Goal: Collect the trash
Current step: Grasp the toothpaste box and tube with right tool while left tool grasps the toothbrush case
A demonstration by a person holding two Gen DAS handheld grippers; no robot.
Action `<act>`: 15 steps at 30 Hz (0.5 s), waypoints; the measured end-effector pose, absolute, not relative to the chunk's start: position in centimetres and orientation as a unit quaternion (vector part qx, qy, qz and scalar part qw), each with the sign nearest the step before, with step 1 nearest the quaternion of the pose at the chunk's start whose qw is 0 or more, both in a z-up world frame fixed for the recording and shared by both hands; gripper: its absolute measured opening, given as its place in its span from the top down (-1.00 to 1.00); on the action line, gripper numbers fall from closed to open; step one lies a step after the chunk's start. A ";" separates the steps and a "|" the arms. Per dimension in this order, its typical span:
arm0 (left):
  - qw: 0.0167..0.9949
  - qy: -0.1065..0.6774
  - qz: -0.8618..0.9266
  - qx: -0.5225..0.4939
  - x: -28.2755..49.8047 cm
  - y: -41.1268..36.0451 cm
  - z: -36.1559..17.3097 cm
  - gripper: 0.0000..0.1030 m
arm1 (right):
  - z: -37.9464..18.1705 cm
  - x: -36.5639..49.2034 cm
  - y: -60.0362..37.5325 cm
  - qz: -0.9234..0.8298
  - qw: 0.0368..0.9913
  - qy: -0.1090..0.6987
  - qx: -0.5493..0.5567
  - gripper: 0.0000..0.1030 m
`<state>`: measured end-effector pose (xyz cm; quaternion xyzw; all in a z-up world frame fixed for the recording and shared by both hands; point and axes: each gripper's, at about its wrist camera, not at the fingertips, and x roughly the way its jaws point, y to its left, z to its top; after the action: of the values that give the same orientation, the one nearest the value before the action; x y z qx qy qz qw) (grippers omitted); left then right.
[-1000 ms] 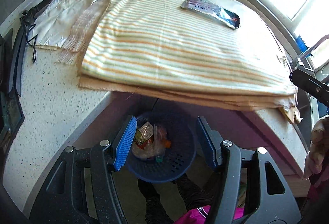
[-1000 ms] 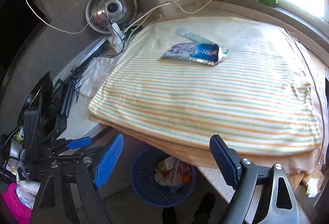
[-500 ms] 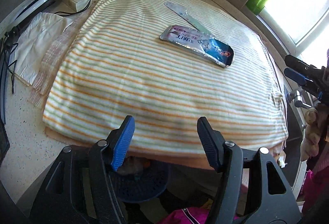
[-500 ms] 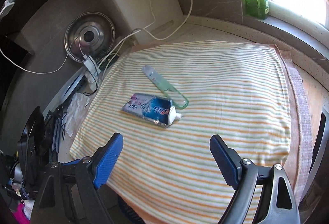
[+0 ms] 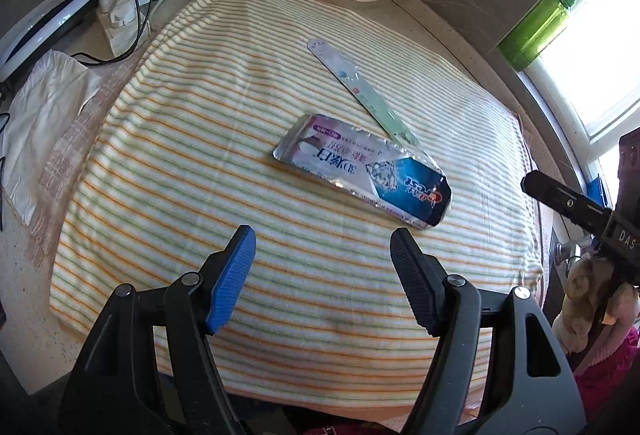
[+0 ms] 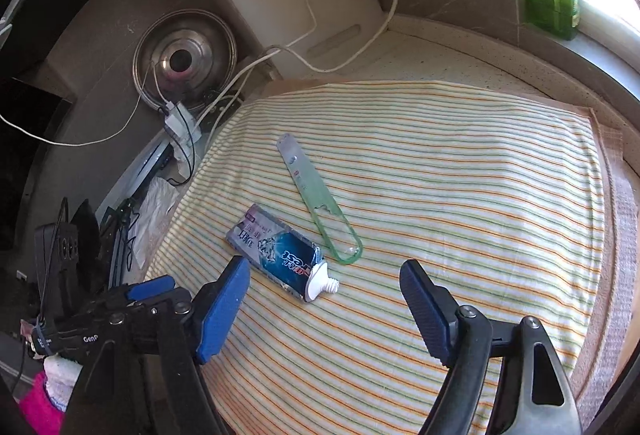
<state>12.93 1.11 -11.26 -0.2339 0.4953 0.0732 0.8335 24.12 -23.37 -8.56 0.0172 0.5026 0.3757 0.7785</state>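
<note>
The squashed toothpaste tube lies flat near the middle of the striped towel, its capless white nozzle pointing toward about 5 o'clock in my right wrist view, and just beside it, on the 1 o'clock side, lies a long clear green plastic sleeve, the two close enough at the nozzle end that I cannot tell whether they touch. I judge both to be the trash I am after, and I am at the approach step for the tube, with nothing gripped yet. My right gripper hangs just short of the nozzle with its fingers wide apart and empty; my left gripper sits lower on the towel at about 6 o'clock from the tube, fingers likewise spread and holding nothing. The next move, as I see it, calls for bringing the right gripper forward and down so one finger passes each side of the flattened tube, then closing across its narrow width near the nozzle, taking care not to pinch the towel or snag the sleeve. Further out, at 10 o'clock, a metal lid and a white charger with cords crowd the counter, and a green bottle stands by the window at 1 o'clock
</note>
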 end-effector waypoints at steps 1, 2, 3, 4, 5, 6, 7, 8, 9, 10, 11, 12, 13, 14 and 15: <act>0.833 0.495 0.076 -0.233 13.6 1.4 -11.2 -0.39 | -8.9 24.4 -22.8 0.384 0.772 0.506 0.011 -0.44; 0.833 0.496 0.077 -0.235 14.1 1.8 -11.1 -0.39 | -9.3 24.6 -22.2 0.392 0.766 0.509 0.006 -0.37; 0.831 0.496 0.080 -0.237 14.8 2.2 -11.1 -0.39 | -9.7 24.8 -21.6 0.401 0.759 0.513 0.003 -0.28; 0.830 0.496 0.082 -0.241 15.5 2.6 -11.0 -0.39 | -10.1 25.1 -21.0 0.410 0.752 0.517 0.001 -0.24; 0.829 0.496 0.083 -0.244 16.2 2.9 -11.0 -0.39 | -10.6 25.2 -20.5 0.415 0.746 0.520 -0.002 -0.17; 0.828 0.497 0.085 -0.246 17.0 3.3 -11.0 -0.39 | -11.0 25.4 -20.0 0.418 0.742 0.524 -0.004 -0.10; 0.827 0.498 0.086 -0.248 17.7 3.6 -11.0 -0.39 | -11.5 25.6 -19.6 0.420 0.739 0.527 -0.006 -0.07; 0.826 0.499 0.087 -0.248 18.5 3.8 -10.9 -0.39 | -11.8 25.8 -19.1 0.421 0.736 0.530 -0.009 -0.01; 0.826 0.501 0.086 -0.245 19.2 4.0 -10.9 -0.39 | -12.2 25.9 -18.7 0.422 0.733 0.533 -0.012 0.05; 0.825 0.503 0.083 -0.242 20.1 4.1 -10.8 -0.39 | -12.5 26.1 -18.4 0.423 0.732 0.534 -0.013 0.07; 0.824 0.508 0.079 -0.238 20.9 4.2 -10.8 -0.39 | -12.7 26.2 -18.2 0.425 0.729 0.536 -0.013 0.09; 0.822 0.512 0.078 -0.235 21.8 4.2 -10.8 -0.39 | -12.9 26.2 -17.9 0.427 0.727 0.537 -0.013 0.10; 0.822 0.515 0.080 -0.231 22.6 4.3 -10.9 -0.39 | -13.0 26.2 -17.7 0.429 0.725 0.538 -0.015 0.10; 0.821 0.517 0.083 -0.226 23.2 4.4 -10.9 -0.39 | -13.1 26.1 -17.5 0.430 0.723 0.539 -0.018 0.12; 0.821 0.519 0.086 -0.220 24.0 4.5 -10.9 -0.39 | -13.3 26.1 -17.4 0.433 0.721 0.541 -0.021 0.16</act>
<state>23.96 4.50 -10.93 -0.2200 0.5195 0.0859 0.8212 26.05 -17.43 -13.25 -0.0214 0.5409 0.4327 0.7210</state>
